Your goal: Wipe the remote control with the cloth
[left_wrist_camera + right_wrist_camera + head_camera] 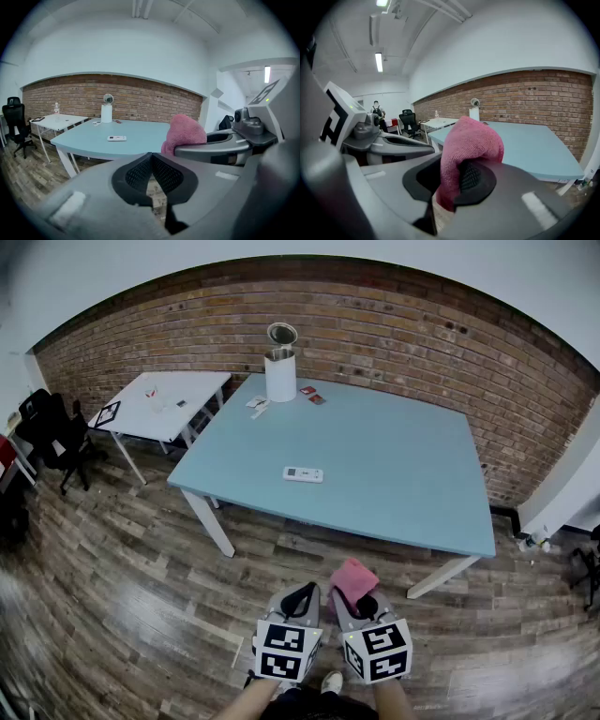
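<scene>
A white remote control (pixel 303 474) lies flat near the front middle of the light blue table (pixel 394 484); it shows small in the left gripper view (pixel 116 138). Both grippers hang over the wooden floor, short of the table's near edge. My right gripper (pixel 358 601) is shut on a pink cloth (pixel 353 579), which bulges up out of its jaws (pixel 471 145). My left gripper (pixel 302 594) is shut with nothing between its jaws (pixel 151 157). The cloth (pixel 185 133) and the right gripper's body sit just to its right.
A white cylinder with a round mirror on top (pixel 280 367) and small items (pixel 312 395) stand at the table's far edge by the brick wall. A smaller white table (pixel 164 404) and black office chairs (pixel 52 432) stand to the left. A person stands far off (pixel 376 110).
</scene>
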A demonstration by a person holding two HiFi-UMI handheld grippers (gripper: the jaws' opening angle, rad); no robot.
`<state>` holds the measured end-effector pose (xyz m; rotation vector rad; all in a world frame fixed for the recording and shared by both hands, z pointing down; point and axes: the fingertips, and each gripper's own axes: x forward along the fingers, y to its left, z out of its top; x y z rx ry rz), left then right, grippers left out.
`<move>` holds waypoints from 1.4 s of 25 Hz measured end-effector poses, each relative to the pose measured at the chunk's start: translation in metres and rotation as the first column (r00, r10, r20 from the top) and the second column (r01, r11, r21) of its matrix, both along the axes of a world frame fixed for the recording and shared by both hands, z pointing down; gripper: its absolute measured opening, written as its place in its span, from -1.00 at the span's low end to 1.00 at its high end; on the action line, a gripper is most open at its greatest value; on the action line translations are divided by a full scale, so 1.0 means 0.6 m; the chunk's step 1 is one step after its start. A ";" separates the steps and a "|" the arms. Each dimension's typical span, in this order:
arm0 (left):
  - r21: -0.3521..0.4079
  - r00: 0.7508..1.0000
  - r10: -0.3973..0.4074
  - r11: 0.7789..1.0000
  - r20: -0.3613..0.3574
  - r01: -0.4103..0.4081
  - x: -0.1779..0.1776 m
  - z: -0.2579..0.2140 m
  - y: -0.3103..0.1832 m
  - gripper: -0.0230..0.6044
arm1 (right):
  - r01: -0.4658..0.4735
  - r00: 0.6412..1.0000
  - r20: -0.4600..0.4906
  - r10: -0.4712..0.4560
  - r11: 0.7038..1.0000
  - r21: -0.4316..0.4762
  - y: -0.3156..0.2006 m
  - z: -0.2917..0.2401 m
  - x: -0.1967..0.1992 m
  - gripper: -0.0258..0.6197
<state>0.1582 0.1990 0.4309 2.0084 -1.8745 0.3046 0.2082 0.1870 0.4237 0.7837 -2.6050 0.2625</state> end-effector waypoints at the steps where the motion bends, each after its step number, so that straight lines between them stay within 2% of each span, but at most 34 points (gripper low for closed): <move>1: 0.000 1.000 0.001 1.000 -0.001 -0.001 -0.007 0.000 0.001 -0.94 | -0.001 1.000 -0.004 0.001 1.000 0.000 0.001 0.001 -0.008 -0.74; 11: 0.008 1.000 0.011 1.000 -0.016 -0.011 -0.085 0.004 -0.002 -0.94 | -0.023 0.999 -0.036 0.024 1.000 0.010 -0.006 0.012 -0.086 -0.74; 14: 0.005 0.999 0.002 1.000 -0.045 -0.002 -0.106 0.012 -0.009 -0.94 | -0.012 0.999 -0.044 0.013 1.000 0.012 -0.009 0.017 -0.107 -0.73; 21: -0.009 0.999 -0.020 1.000 -0.041 0.020 -0.148 0.027 -0.042 -0.94 | 0.010 0.999 -0.050 -0.010 1.000 -0.003 -0.046 0.042 -0.146 -0.73; 30: -0.055 0.998 -0.060 0.997 -0.001 0.059 -0.200 0.074 -0.158 -0.94 | 0.074 0.996 -0.047 -0.074 0.997 -0.012 -0.173 0.062 -0.193 -0.73; 35: -0.099 0.998 -0.060 0.993 -0.011 0.058 -0.196 0.097 -0.239 -0.94 | 0.113 0.991 -0.064 -0.117 0.992 -0.055 -0.251 0.077 -0.196 -0.73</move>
